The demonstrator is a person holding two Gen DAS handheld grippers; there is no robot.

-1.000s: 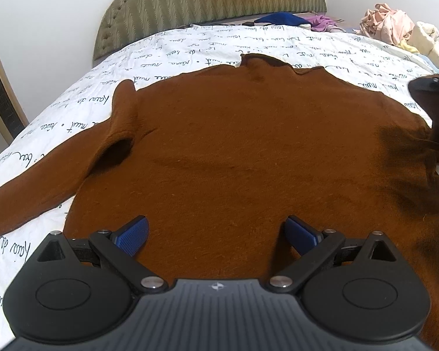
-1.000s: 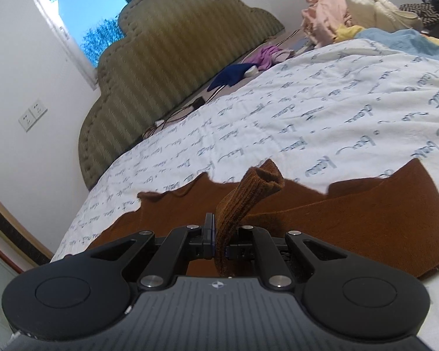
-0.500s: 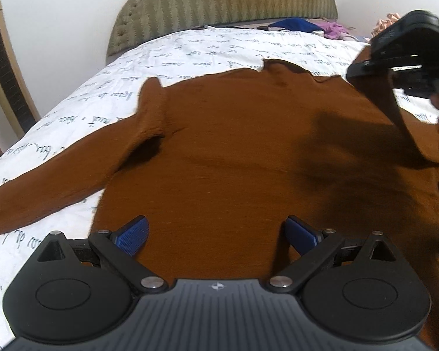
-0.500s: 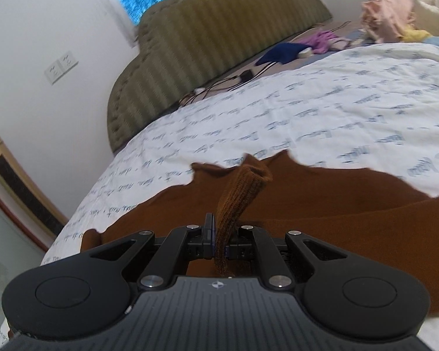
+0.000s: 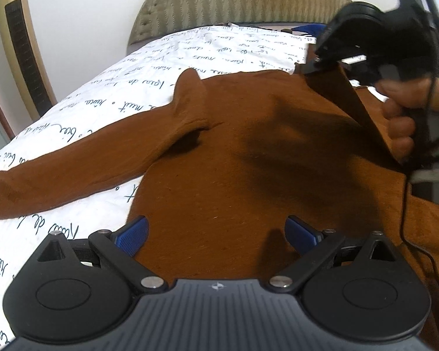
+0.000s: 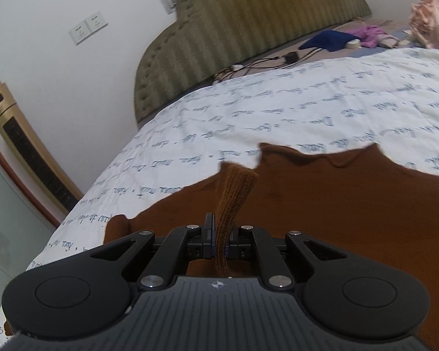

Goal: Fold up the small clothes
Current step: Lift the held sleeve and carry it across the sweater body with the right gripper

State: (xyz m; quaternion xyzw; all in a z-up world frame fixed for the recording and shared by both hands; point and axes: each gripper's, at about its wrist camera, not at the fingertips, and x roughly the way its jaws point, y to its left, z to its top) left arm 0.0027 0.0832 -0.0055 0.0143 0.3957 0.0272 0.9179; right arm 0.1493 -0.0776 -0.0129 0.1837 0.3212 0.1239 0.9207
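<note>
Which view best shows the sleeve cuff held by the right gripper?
The right wrist view: the ribbed sleeve cuff stands clamped in the right gripper, close up. The left wrist view shows only the lifted sleeve, its cuff hidden behind the gripper.

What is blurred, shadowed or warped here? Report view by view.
Left wrist view: the black right tool is motion-smeared and throws a dark shadow on the brown knit sweater; fisheye bends the olive padded headboard. Right wrist view: the white script-printed bedsheet lettering is softly blurred.
</note>
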